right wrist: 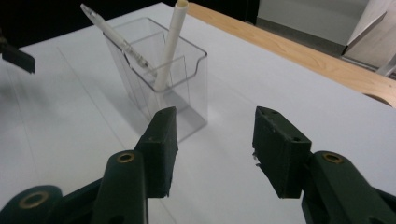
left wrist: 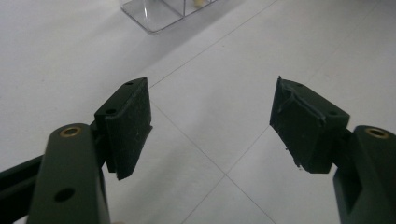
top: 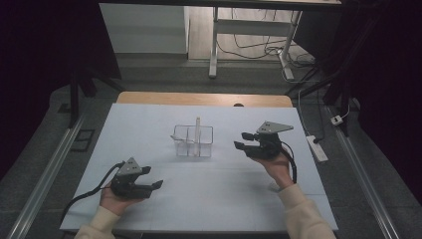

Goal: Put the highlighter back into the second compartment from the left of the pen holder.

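A clear plastic holder (top: pixel 193 141) with compartments stands mid-table on the white mat (top: pixel 209 189). A white pen (top: pixel 197 127) leans upright in it. In the right gripper view the holder (right wrist: pixel 159 79) carries that white pen (right wrist: pixel 170 46) and a clear pen (right wrist: pixel 114 35). My right gripper (top: pixel 241 140) hovers just right of the holder, jaws open and empty (right wrist: pixel 215 149). My left gripper (top: pixel 153 178) rests low at the front left, open with nothing between its jaws (left wrist: pixel 212 121). A corner of the holder (left wrist: pixel 159 11) shows far ahead of it.
The wooden table edge (top: pixel 204 98) runs along the far side of the mat. On the floor to the right lies a power strip (top: pixel 317 148). Desk legs and cables (top: pixel 259 47) stand beyond the table. The left gripper's jaw tip (right wrist: pixel 16 56) shows in the right gripper view.
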{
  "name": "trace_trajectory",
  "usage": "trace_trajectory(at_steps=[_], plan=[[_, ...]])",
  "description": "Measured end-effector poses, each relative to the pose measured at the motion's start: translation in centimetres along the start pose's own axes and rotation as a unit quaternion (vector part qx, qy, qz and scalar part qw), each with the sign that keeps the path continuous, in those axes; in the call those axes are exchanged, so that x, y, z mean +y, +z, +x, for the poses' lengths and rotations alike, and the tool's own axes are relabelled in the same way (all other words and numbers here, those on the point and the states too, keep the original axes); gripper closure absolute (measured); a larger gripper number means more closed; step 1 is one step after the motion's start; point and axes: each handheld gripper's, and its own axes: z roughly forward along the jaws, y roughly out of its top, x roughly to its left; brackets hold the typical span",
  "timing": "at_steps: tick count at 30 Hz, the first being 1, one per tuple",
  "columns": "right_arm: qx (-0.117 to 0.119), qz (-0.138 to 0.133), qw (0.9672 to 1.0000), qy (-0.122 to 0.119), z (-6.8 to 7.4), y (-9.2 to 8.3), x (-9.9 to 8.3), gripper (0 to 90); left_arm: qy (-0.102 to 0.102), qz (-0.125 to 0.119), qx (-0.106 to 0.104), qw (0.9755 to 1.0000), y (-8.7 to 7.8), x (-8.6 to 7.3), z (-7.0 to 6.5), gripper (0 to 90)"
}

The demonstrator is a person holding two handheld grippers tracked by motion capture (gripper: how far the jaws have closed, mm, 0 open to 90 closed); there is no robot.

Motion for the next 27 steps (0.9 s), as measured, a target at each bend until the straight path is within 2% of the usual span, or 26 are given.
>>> trace_trajectory(at_steps=[6, 11, 18, 27], plan=[[-0.003, 0.01, 0.9999, -0.009, 0.1, -1.9, -1.0, 46.7, -0.001, -0.002, 0.001, 1.0, -0.1, 0.0, 0.0, 29.2], [0.003, 0.015, 0.9998, -0.012, 0.1, -3.1, -1.9, 45.6, -0.002, -0.002, 0.001, 1.0, -0.1, 0.0, 0.0, 29.2], [-0.007, 0.025, 0.9994, -0.021, 0.0, -4.2, -2.6, 45.2, -0.002, -0.005, 0.003, 1.0, -0.2, 0.0, 0.0, 29.2], [-0.006, 0.043, 0.9987, -0.026, -0.9, -5.7, -3.7, 44.7, -0.002, -0.006, 0.002, 1.0, -0.2, 0.0, -0.1, 29.3]])
